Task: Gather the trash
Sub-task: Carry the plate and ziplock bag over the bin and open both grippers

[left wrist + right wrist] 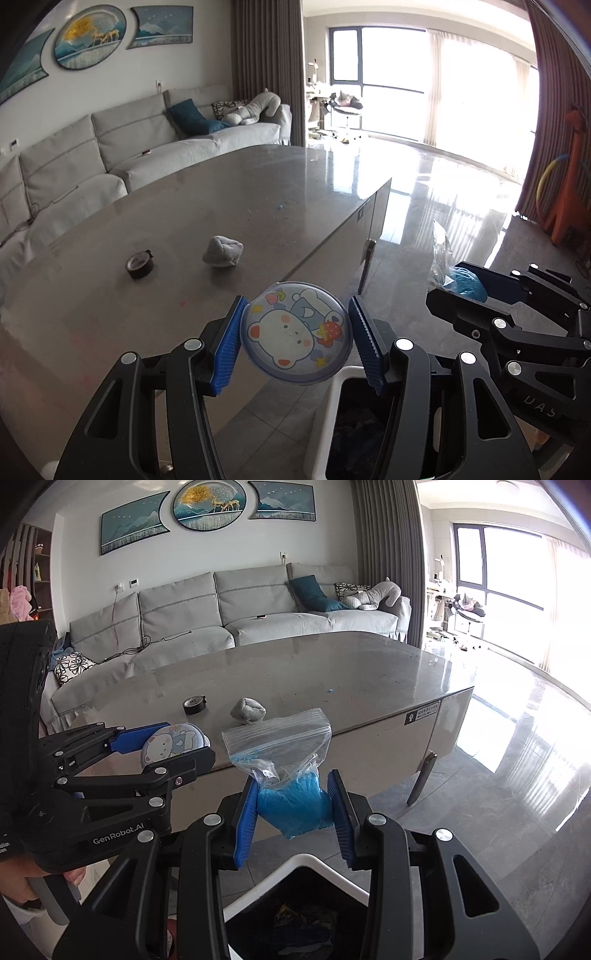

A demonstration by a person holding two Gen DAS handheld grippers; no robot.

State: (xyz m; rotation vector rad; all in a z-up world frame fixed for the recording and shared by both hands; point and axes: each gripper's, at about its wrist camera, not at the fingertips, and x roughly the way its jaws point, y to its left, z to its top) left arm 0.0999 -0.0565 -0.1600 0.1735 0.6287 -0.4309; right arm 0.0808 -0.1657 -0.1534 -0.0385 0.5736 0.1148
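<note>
**Both grippers loaded, carry-to-bin step in hand**

Left gripper (295,338): jaws clamped on a round lid with a cartoon bear print (295,334), held by its rim between the blue pads (227,347). The lid is held in the air just past the table edge (325,240), partly above the white rim of the trash bin (338,384).

Right gripper (293,806): jaws closed on a clear zip bag (280,738) with blue material bunched in its lower part (293,808). The bag top stands free above the pads. It hangs just in front of the bin (295,862), whose dark liner already holds some scraps.

Still on the grey table: a crumpled grey wad (222,252) and a roll of dark tape (139,263), near each other and well apart from both grippers. Whether the tape counts as trash cannot be told.

Step judged: transport, not yet release. Both items are lifted and close to the bin mouth, which sits low in both views.

Next move calls for:
- each load to be brought fully over the opening before the jaws are parted; the lid is wide and flat, so it is likely to catch on the rim if released off-centre
- the bag to be dropped clear of the rim, as the loose top may snag
- the two grippers to be kept apart; they are close beside each other over one small opening
- a return to the table for the wad afterwards
</note>
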